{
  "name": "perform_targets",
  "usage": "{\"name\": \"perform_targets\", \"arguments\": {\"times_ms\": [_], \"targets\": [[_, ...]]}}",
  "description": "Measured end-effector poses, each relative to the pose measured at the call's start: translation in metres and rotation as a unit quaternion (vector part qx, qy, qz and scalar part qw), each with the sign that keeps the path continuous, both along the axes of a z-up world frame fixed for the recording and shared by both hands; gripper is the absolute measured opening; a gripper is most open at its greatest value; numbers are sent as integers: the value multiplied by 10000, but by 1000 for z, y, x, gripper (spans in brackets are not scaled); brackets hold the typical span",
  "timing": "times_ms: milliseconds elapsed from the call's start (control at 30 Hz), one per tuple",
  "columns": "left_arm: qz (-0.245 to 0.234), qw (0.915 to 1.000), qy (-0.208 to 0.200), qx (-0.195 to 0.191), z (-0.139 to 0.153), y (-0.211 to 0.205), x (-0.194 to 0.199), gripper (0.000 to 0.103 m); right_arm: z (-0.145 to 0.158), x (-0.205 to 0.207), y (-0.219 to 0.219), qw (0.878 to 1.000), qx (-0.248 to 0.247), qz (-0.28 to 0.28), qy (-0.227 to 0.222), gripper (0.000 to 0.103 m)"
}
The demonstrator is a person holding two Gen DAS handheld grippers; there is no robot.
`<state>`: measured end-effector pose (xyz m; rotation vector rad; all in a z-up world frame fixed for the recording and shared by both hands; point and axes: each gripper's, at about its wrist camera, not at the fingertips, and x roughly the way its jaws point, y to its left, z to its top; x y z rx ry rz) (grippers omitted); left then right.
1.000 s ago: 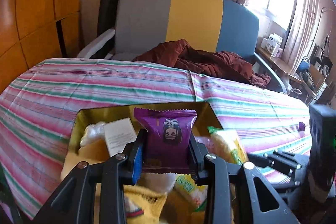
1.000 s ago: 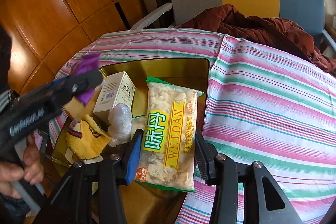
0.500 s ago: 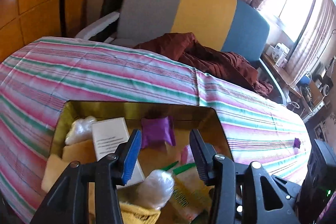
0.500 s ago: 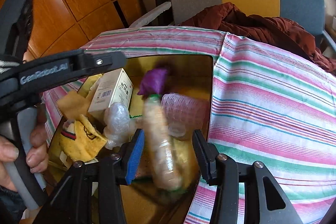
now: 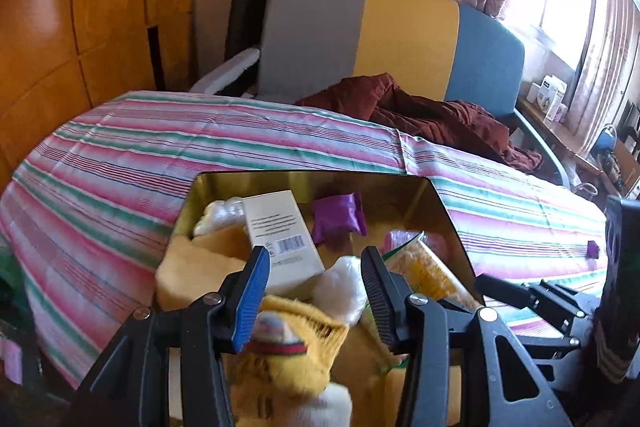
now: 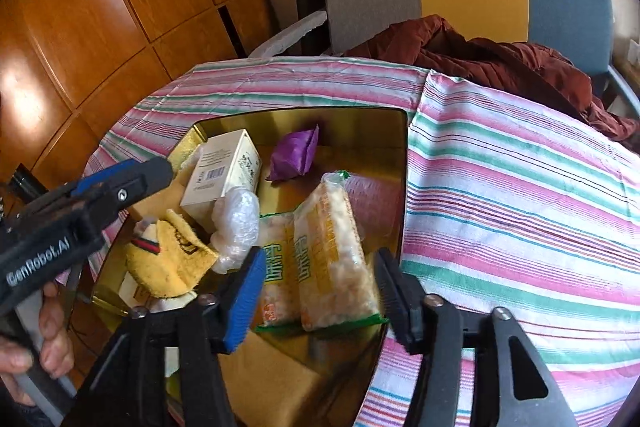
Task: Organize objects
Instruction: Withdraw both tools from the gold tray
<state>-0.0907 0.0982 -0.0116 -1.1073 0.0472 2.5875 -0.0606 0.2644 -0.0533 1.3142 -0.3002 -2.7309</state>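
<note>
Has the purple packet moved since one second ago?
Yes. The purple packet left the left gripper and now lies inside the gold tin near its far wall.

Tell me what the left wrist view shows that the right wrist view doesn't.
Only the left wrist view shows the window shelf with small white boxes and a small purple bit lying on the striped tablecloth. Only the right wrist view shows the two snack bags in full, leaning side by side, and the person's hand gripping the left tool. Both show the gold tin, white carton, purple packet, yellow sock, and both tools open and empty.
</note>
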Motion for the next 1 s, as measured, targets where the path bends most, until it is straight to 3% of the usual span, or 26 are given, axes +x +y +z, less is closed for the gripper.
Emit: {"name": "perform_targets", "arguments": {"times_ms": [200,433,600,767,1000], "targets": [[158,9992,298,-206,9,-7,24,48,7,14,-11,9998,156,-34,137,72],[449,9968,527,-404,17,-15,44,50,14,37,-24,9979,443,-288,379,73],[421,9960,655,-434,20,-16,61,66,18,54,-30,9955,576,-530,542,74],[481,9933,882,-569,22,-11,80,71,17,64,-30,9946,529,-673,586,77],[558,9958,637,-340,21,-18,85,71,13,69,-32,9951,480,-690,513,77]]}}
